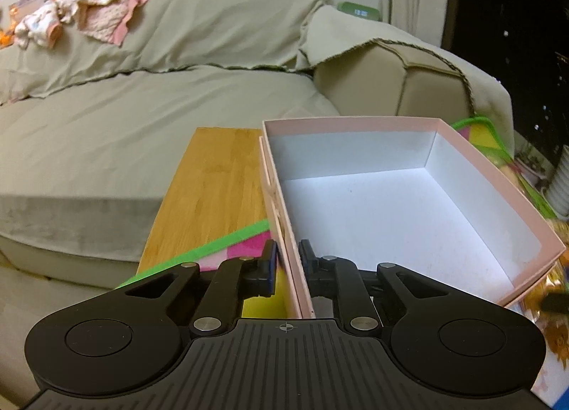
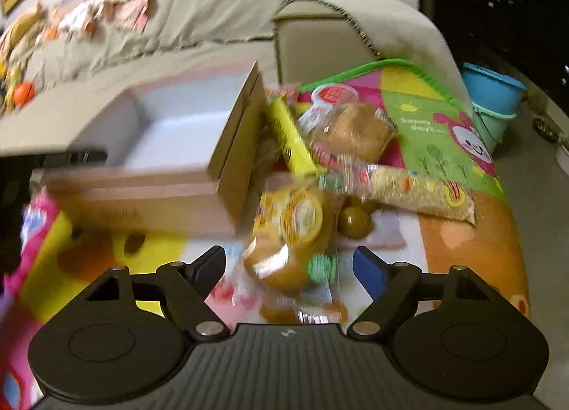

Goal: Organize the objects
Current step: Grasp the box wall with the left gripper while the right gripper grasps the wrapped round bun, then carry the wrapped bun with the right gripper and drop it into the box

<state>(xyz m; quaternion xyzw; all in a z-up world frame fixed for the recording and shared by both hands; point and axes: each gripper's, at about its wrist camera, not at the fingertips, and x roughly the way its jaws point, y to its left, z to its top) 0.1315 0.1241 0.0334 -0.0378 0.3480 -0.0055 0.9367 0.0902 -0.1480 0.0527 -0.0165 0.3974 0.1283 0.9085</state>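
Note:
My left gripper [image 1: 288, 260] is shut on the near left wall of an empty pink box [image 1: 490, 175] with a white inside. One finger is outside the wall, one inside. The box [image 2: 149, 193] also shows at the left of the right wrist view. My right gripper [image 2: 288, 269] is open and empty, just in front of a wrapped bread bun [image 2: 281, 260]. Behind it lie more packaged snacks: a second bun [image 2: 359, 129], a long grain bar packet [image 2: 419, 193], a yellow packet [image 2: 290, 139], a red-lidded cup [image 2: 334, 95] and brown balls [image 2: 354, 223].
Everything sits on a colourful play mat [image 2: 444, 125]. A wooden board [image 1: 209, 196] lies left of the box. A beige sofa [image 1: 142, 107] with clothes [image 1: 71, 15] on its back stands behind. Blue and green tubs [image 2: 492, 96] stand at the right.

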